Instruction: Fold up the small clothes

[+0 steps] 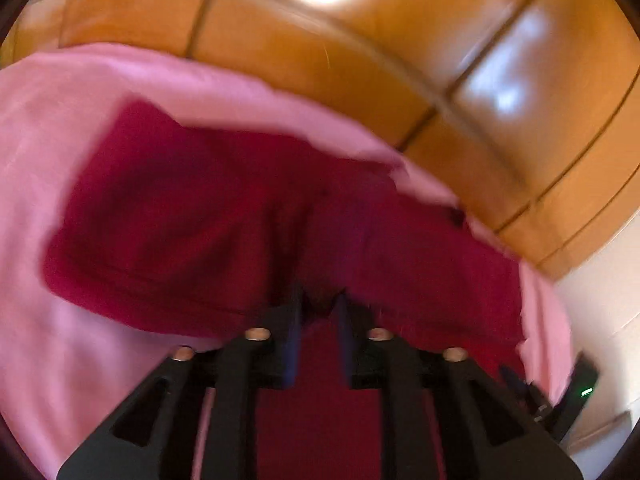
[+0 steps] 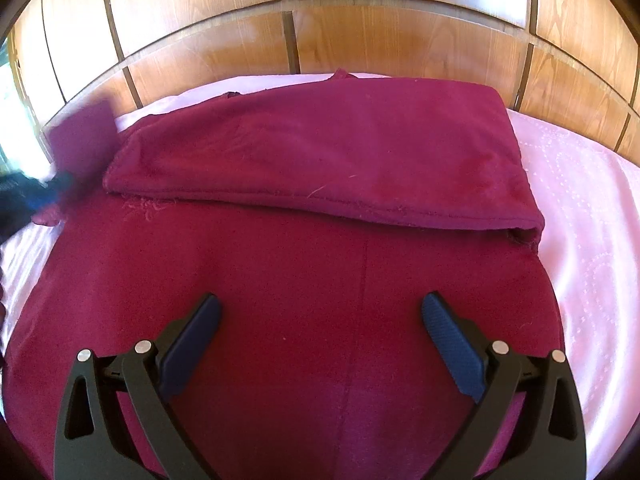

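Observation:
A dark red garment (image 2: 320,264) lies on a pink sheet (image 2: 592,216); its far part is folded over toward me, forming a thick band (image 2: 320,148). My right gripper (image 2: 320,312) is open and empty, hovering just above the garment's near half. My left gripper (image 1: 320,304) is shut on a bunch of the red garment (image 1: 248,216) and lifts it off the pink sheet (image 1: 48,160); this view is blurred by motion. In the right wrist view the left gripper (image 2: 24,196) shows as a blur at the left edge with a raised flap of red cloth (image 2: 84,136).
A glossy wooden panelled headboard or wall (image 2: 360,40) runs behind the bed and also shows in the left wrist view (image 1: 400,60). The pink sheet reaches out to the right of the garment. A white wall (image 1: 600,312) is at the right.

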`<state>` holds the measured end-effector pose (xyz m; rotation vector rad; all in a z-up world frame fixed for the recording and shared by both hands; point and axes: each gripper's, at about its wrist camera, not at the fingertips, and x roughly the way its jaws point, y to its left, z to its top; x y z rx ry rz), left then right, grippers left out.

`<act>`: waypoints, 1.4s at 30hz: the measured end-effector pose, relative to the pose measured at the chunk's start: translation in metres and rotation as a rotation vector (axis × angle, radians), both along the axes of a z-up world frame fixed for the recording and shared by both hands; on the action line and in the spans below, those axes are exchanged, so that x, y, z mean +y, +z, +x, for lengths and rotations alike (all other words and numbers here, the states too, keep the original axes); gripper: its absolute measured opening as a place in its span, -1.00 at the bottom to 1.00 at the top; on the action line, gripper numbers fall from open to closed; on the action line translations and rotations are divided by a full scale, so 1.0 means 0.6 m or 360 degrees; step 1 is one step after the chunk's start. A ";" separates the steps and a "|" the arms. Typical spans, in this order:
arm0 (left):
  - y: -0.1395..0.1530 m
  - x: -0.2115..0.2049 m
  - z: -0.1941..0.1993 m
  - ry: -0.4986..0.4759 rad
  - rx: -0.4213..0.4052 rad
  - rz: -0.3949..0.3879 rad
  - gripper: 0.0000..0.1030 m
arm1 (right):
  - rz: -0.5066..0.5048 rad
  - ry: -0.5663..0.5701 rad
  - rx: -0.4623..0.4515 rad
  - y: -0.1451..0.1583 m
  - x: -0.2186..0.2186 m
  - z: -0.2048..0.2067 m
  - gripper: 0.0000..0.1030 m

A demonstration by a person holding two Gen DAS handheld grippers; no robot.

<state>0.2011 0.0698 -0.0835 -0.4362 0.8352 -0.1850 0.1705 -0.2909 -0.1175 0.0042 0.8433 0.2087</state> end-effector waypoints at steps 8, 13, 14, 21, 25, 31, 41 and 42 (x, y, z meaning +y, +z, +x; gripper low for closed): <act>0.014 -0.007 -0.084 0.0003 -0.0125 0.0109 0.12 | 0.0043 0.0001 0.0010 0.007 -0.006 -0.003 0.83; -0.023 0.015 -0.147 0.0010 -0.0075 0.0104 0.12 | 0.0389 0.0099 0.0091 0.048 0.010 0.015 0.14; -0.036 0.018 -0.154 0.0030 -0.0050 0.0116 0.12 | 0.0471 0.0154 0.0107 0.057 0.031 0.024 0.14; -0.064 0.032 -0.160 0.0074 -0.0077 0.0014 0.12 | 0.0509 0.0386 0.0276 0.047 0.209 0.103 0.12; -0.065 0.037 -0.168 0.0072 -0.0094 0.0003 0.13 | 0.0344 0.0385 0.0306 0.027 0.270 0.130 -0.88; -0.070 0.040 -0.171 0.0072 -0.0109 -0.0035 0.13 | 0.0219 0.0415 -0.0168 0.176 0.231 0.070 -0.90; -0.069 0.039 -0.177 0.0076 -0.0106 -0.0024 0.13 | 0.0096 -0.0126 -0.0262 0.200 -0.052 0.075 -0.90; -0.069 0.038 -0.176 0.0078 -0.0104 -0.0020 0.13 | 0.0084 -0.0172 -0.0234 0.186 -0.073 0.080 -0.90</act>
